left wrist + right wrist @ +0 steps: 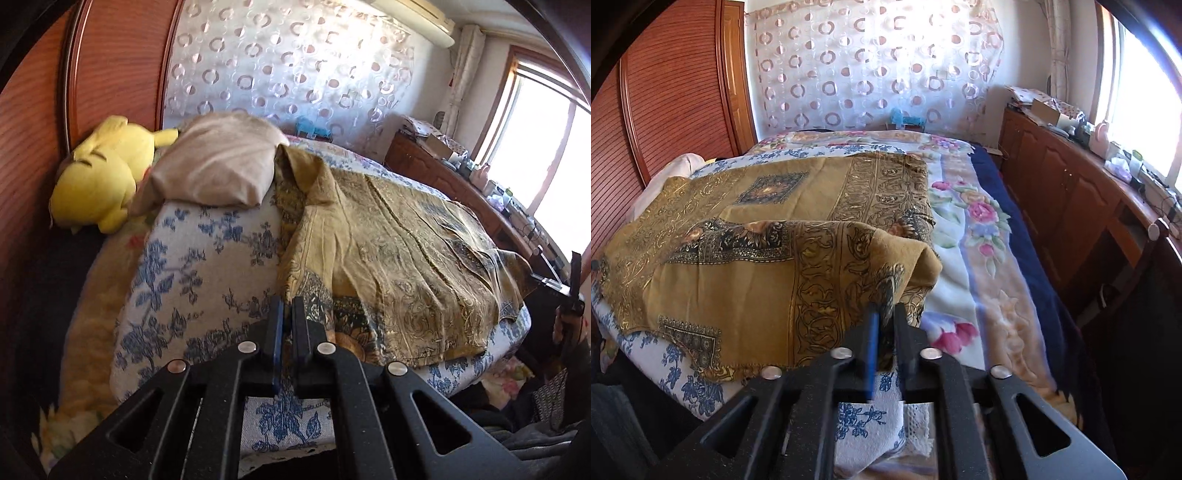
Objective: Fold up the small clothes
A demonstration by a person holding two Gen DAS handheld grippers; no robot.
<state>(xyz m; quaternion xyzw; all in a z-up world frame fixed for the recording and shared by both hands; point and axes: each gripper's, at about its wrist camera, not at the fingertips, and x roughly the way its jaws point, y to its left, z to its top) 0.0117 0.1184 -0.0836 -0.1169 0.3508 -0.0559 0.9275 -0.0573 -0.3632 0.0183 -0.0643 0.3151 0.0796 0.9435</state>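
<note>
On a bed spread with a white, blue-flowered woven cover (207,266), the left tool (287,306) sits low at the near edge, its jaws almost together with only a thin gap and no cloth visibly between them, tips just beside the dark-patterned corner of a mustard-gold printed scarf-like cloth (399,258). The right tool (886,314) has its jaws slightly apart with a fold of the same gold cloth (746,258) between the tips; whether the pads truly press on it cannot be told. The cloth lies partly doubled over itself across the middle of the bed, one flap puffed up near the right tool. Beyond it rest a beige pillow (218,166) and a yellow plush toy (99,177) against a reddish wooden headboard (33,122). The risk from here: a loose right-hand pinch could let the thin fabric slip free mid-fold, and the left tool may close on the bed cover instead of the cloth's corner, dragging both askew.
</note>
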